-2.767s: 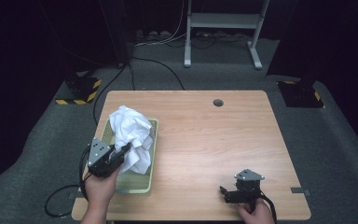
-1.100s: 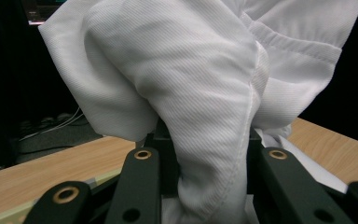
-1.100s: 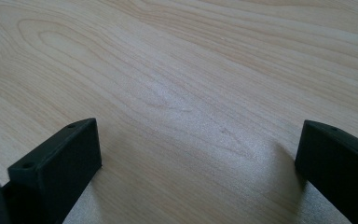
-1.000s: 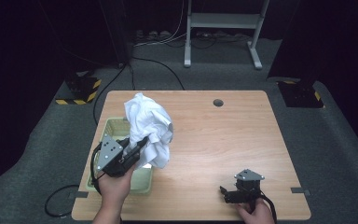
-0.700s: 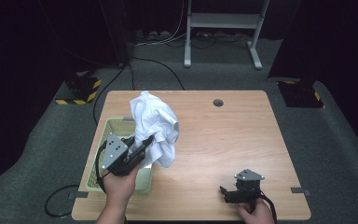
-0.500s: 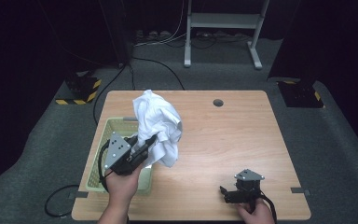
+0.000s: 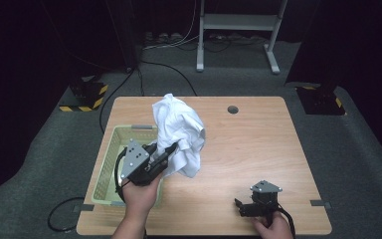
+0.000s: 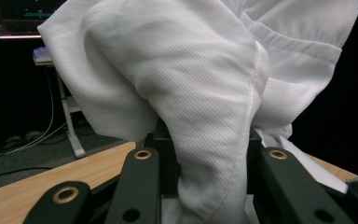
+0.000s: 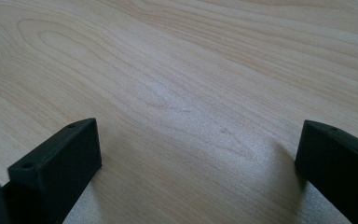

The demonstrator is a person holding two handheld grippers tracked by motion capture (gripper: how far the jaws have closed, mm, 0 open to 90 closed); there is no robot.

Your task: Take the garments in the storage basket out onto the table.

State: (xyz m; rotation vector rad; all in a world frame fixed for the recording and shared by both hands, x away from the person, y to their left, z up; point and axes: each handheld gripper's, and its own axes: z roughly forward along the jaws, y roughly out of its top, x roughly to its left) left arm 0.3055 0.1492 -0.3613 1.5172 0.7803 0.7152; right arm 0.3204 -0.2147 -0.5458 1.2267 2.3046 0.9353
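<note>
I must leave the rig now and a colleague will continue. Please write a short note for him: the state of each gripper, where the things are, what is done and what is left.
Left gripper: shut on the white shirt, holding it bunched above the table, over the right edge of the pale green basket. In the left gripper view the cloth is pinched between the fingers.
Right gripper: open and holding nothing, resting low on the wooden table near its front right corner.
Done: the shirt is lifted out of the basket.
Left, as it seems: lay the shirt down on the bare table; the right gripper can probably help to spread it.
</note>
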